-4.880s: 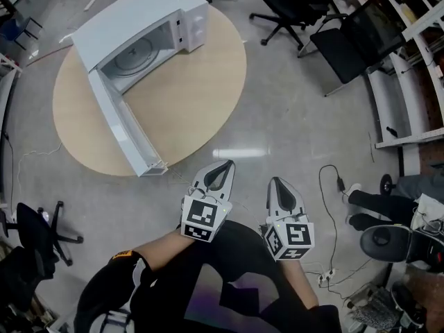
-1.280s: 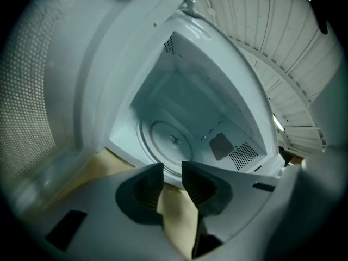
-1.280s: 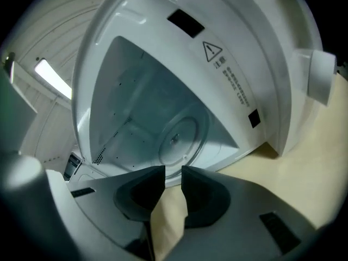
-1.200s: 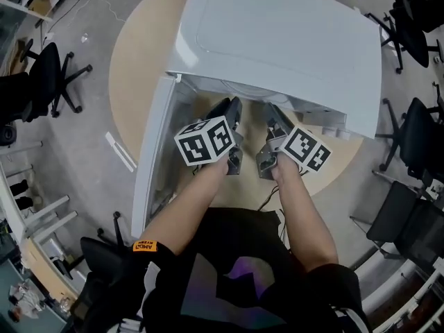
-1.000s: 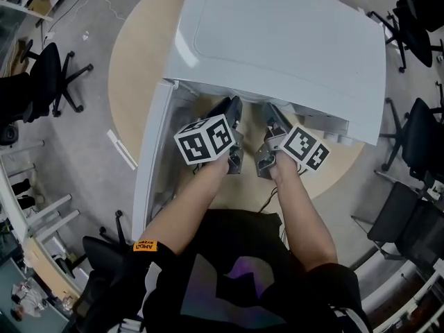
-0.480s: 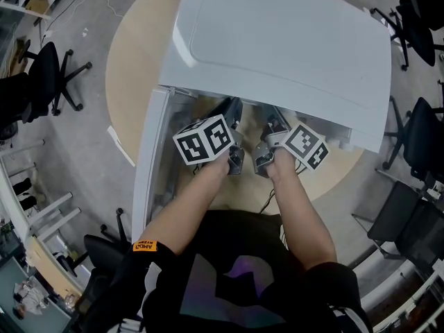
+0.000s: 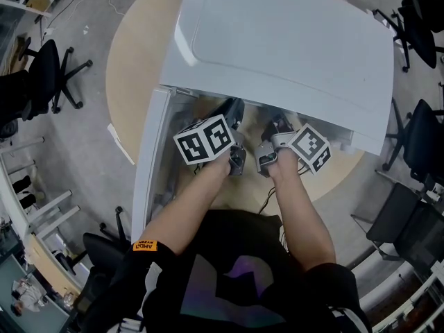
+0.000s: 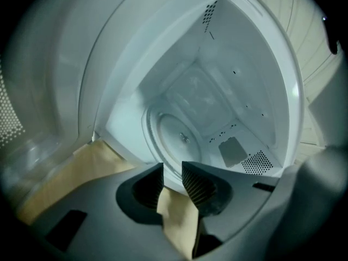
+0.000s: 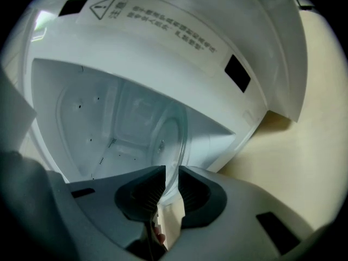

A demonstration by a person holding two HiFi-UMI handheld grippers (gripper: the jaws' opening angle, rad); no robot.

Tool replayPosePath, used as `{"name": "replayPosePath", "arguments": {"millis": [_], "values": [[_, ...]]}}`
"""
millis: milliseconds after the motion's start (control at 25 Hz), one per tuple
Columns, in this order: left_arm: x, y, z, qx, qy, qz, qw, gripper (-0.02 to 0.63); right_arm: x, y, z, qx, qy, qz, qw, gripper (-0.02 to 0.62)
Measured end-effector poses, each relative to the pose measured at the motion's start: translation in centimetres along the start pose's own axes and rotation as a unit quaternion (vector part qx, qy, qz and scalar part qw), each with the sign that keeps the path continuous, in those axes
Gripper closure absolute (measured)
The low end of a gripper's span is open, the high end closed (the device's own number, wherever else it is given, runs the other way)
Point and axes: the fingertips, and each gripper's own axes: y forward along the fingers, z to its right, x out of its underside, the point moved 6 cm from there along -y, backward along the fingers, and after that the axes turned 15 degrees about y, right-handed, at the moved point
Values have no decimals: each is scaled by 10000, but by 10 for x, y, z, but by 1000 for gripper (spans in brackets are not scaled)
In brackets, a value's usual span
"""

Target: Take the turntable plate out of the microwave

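Note:
The white microwave [image 7: 284,40] stands on a round wooden table [image 7: 135,54] with its door [image 7: 149,165] swung open to the left. The clear glass turntable plate [image 8: 179,137] lies on the cavity floor. In the right gripper view the plate [image 9: 171,135] shows edge-on and its rim runs between the jaws of my right gripper [image 9: 172,173], which is shut on it. My left gripper [image 8: 172,167] is at the cavity mouth, open, with only tabletop showing in the gap. In the head view, both grippers, left [image 7: 232,108] and right [image 7: 277,125], reach under the microwave's top.
The cavity walls close in around both grippers. Black office chairs stand on the floor at the left [image 7: 41,68] and right [image 7: 423,137]. Bare tabletop [image 9: 304,135] lies to the right of the microwave's front.
Since the earliest frame I have come right up to the microwave and put both grippers into its opening. In the last half second the right gripper has rolled slightly; the left has stayed put.

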Motion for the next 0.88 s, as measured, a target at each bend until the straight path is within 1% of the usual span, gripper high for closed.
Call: {"name": "replayPosePath", "arguments": {"millis": [160, 360, 560, 640, 720, 760, 880], "values": [[-1, 1, -3, 19, -127, 31, 9999, 474, -1, -1, -5, -129, -21, 1, 9999, 517], [-2, 8, -1, 217, -401, 131, 9989, 474, -2, -1, -4, -203, 21, 8, 9998, 517], [-2, 13, -3, 258, -685, 195, 9971, 474, -1, -1, -5, -258, 66, -20, 9996, 517], [0, 14, -3, 270, -755, 189, 9966, 474, -1, 0, -11, -446, 30, -57, 9990, 517], [0, 14, -2, 284, -818, 192, 9961, 474, 0, 3, -28, -856, -99, -117, 9962, 518], [0, 15, -2, 292, -854, 201, 9957, 474, -1, 4, -38, -980, -194, -130, 9949, 518], [-1, 15, -3, 314, -1008, 235, 9941, 474, 0, 7, -57, -1085, -408, -194, 9931, 518]]}}
